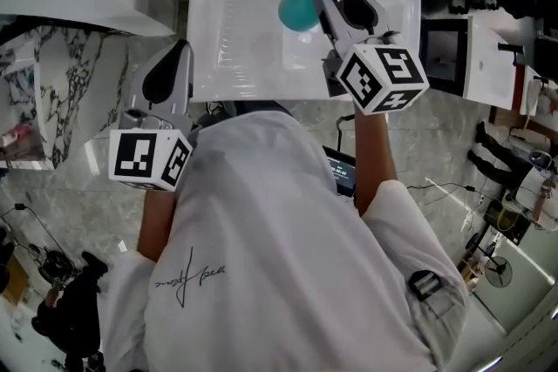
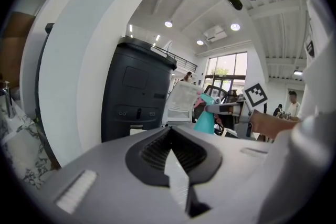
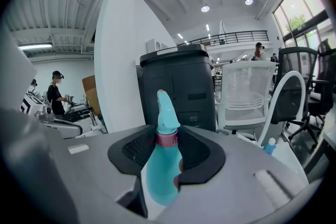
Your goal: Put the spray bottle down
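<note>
1. The left gripper [image 1: 181, 50] hangs by the near left corner of the white bench [image 1: 235, 57]. Its jaws are together with nothing between them.
2. Over the far right part of the bench is the spray bottle [image 1: 301, 6], which has a rounded teal body, a pink collar and a teal trigger head.
3. The right gripper [image 3: 167, 139] is clamped on the bottle at the collar and shoulder. I can't tell whether the bottle's base touches the bench.
4. The bottle looks like thin, smooth plastic, so I'd judge it light, a bit slippery, and likely to give if squeezed at the belly.
5. The stiff neck looks the surest place to hold it. The trigger head may make it tippy, so the base should sit flat before the gripper lets go.
</note>
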Available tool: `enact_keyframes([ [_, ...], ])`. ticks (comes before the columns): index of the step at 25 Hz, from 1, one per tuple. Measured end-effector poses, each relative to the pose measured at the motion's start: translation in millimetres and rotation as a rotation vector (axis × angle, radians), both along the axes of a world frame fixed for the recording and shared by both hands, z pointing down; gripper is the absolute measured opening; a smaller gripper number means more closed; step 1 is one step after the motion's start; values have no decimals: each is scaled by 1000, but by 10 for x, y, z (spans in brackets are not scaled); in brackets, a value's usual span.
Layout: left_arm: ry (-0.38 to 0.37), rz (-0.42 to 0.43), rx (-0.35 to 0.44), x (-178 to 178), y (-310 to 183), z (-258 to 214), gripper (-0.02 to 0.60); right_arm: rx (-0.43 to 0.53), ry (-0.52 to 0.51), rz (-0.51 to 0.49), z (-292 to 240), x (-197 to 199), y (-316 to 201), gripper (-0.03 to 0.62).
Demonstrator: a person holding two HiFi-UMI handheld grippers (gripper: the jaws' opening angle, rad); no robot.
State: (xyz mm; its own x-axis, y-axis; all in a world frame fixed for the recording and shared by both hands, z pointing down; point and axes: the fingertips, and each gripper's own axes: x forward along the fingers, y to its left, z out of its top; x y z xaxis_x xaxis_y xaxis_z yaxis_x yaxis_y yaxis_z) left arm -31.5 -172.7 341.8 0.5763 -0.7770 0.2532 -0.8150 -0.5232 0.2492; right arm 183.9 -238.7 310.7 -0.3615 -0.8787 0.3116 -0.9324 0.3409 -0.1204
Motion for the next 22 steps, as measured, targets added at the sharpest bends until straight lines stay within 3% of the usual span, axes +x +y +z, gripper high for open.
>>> enact_keyframes([
  [22, -20, -27, -60, 181, -204, 143, 37, -71, 7, -52, 318, 97, -448, 127],
])
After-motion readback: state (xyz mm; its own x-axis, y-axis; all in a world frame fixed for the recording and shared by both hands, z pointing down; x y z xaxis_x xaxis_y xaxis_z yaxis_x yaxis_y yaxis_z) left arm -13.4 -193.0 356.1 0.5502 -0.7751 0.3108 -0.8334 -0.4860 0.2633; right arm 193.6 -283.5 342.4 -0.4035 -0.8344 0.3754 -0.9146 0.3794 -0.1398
